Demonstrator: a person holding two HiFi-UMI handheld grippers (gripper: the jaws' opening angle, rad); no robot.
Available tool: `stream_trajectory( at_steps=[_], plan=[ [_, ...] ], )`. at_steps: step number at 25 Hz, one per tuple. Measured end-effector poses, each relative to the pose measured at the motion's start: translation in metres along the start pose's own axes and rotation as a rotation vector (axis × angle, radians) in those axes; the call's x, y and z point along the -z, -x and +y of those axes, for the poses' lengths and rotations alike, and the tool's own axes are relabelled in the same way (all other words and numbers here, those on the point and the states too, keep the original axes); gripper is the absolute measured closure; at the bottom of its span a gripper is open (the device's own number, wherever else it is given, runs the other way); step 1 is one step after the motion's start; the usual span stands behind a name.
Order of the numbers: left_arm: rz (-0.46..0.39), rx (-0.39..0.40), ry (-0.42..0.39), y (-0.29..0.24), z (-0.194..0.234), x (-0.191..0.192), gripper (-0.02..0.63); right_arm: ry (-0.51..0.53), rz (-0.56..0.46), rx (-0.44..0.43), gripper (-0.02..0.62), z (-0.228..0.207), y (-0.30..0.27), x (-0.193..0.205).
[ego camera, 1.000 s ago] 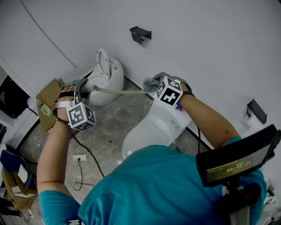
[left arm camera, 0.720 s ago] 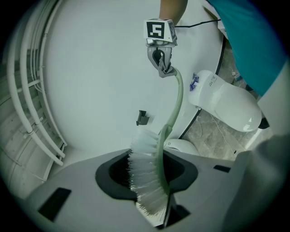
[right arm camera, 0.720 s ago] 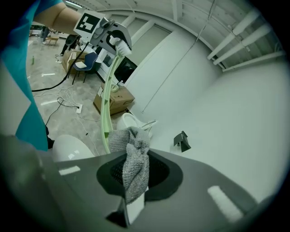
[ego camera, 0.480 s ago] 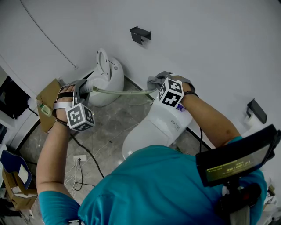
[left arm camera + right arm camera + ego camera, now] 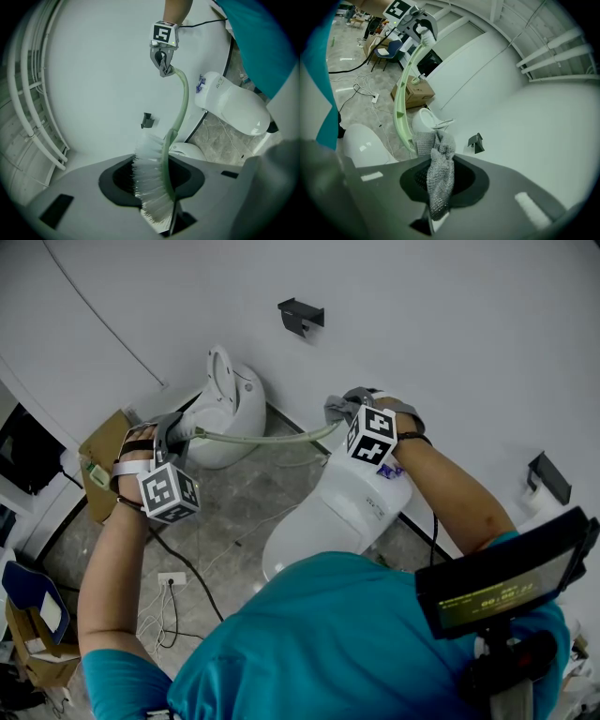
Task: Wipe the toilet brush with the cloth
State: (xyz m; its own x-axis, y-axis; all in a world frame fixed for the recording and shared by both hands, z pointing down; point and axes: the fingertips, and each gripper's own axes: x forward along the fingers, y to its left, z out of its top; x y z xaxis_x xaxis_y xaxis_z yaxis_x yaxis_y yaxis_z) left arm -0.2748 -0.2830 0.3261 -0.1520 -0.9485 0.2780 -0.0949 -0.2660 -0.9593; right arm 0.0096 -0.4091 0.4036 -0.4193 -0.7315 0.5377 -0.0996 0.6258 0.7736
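though both tight: left claw on one brush, right claw on one cloth

Green, white, grey on show
Pale-green toilet brush, white bristles in left gripper; grey mesh-weave cloth in right gripper.

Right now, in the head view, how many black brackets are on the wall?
2 brackets: one at top centre, one at far right, lower down. The person may hide others.
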Motion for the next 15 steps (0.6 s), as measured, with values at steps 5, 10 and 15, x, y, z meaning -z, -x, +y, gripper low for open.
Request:
stream_trajectory(
  at_steps=[5, 10, 15],
  plan=[
    [0.007, 0.011, 0.025, 0.001, -0.004, 0.006, 0.456, -0.177, -0.068, 0.022, 0.566, -0.024, 0.011, 0.004],
    [0.007, 0.022, 0.107, 0.0, -0.017, 0.01, 0.456, -0.569, -0.203, 0.025, 0.566, -0.051, 0.027, 0.019],
    [-0.007, 0.018, 0.226, -0.004, -0.02, 0.008, 0.456, -0.797, -0.236, -0.039, 0.566, -0.034, 0.022, 0.046]
  ],
)
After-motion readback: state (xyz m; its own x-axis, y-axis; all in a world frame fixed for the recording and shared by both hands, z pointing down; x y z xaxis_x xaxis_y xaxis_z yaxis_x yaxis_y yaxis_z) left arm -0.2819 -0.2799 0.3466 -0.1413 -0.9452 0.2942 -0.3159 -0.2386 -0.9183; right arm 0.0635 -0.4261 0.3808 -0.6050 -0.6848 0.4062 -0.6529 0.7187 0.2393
